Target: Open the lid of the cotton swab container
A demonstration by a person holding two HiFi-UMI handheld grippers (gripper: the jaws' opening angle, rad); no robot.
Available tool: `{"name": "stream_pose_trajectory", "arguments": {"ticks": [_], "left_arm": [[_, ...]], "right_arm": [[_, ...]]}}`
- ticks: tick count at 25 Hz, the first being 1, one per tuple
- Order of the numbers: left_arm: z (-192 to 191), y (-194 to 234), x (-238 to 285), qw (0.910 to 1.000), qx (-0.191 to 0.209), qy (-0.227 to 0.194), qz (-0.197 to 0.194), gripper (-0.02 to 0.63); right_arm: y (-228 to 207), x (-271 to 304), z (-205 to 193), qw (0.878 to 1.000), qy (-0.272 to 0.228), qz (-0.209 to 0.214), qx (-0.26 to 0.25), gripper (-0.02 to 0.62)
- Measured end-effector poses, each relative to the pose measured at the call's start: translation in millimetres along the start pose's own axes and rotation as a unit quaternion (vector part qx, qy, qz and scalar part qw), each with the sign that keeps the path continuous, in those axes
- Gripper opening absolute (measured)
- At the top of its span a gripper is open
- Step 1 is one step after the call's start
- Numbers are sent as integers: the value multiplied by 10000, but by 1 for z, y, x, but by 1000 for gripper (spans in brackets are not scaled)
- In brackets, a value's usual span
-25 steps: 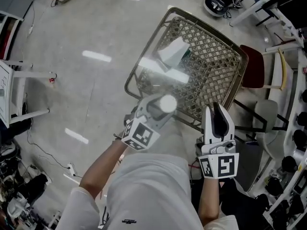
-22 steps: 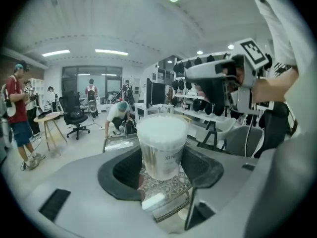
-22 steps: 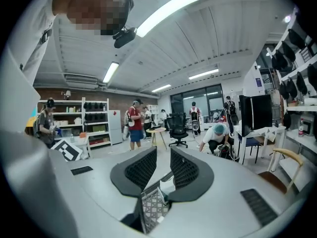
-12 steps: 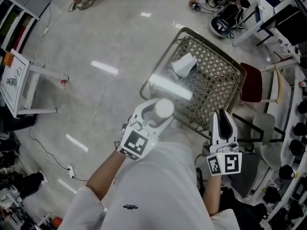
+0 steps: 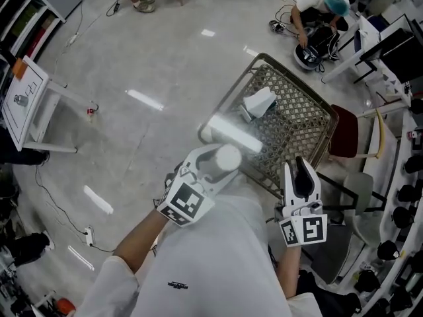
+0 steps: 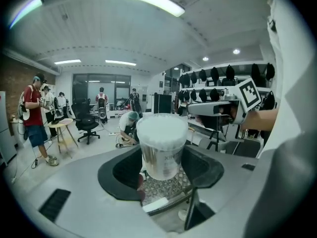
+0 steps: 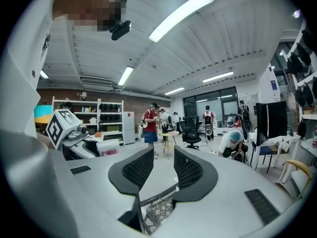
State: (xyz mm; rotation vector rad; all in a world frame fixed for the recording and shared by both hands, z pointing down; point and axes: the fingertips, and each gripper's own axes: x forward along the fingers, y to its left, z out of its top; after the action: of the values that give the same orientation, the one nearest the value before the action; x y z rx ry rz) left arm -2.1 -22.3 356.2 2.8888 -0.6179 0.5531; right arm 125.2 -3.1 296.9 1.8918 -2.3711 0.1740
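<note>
The cotton swab container point(image 6: 161, 148) is a clear round tub with a white top. It stands upright between the black pads of my left gripper point(image 6: 161, 170), which is shut on its lower part. In the head view the container point(image 5: 228, 157) sits in the left gripper point(image 5: 221, 162), held in front of the person's body above the floor. To the right, my right gripper point(image 5: 301, 170) points forward; its jaws are opening. Nothing is between the right gripper's point(image 7: 163, 167) pads. Both grippers are apart from each other.
A wicker table with a glass top point(image 5: 297, 121) stands just beyond both grippers, with a white folded object point(image 5: 258, 102) on it. A dark red chair point(image 5: 344, 136) is at its right. A person point(image 5: 320, 5) crouches on the floor far ahead.
The head view has pulled back and shows more of the room. The left gripper still holds the container at the same height; the right gripper has drifted slightly left.
</note>
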Motion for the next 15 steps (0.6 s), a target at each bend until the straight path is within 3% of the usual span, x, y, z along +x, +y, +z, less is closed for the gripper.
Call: {"name": "stream_pose_trajectory", "arguments": {"ticks": [7, 15], "left_arm": [[5, 10, -6, 9997, 183, 27, -127, 242], [15, 11, -19, 9988, 440, 115, -153, 242]], "right_arm": [[42, 19, 16, 9932, 126, 1113, -303, 181], [120, 30, 30, 9635, 277, 2524, -845, 229]]}}
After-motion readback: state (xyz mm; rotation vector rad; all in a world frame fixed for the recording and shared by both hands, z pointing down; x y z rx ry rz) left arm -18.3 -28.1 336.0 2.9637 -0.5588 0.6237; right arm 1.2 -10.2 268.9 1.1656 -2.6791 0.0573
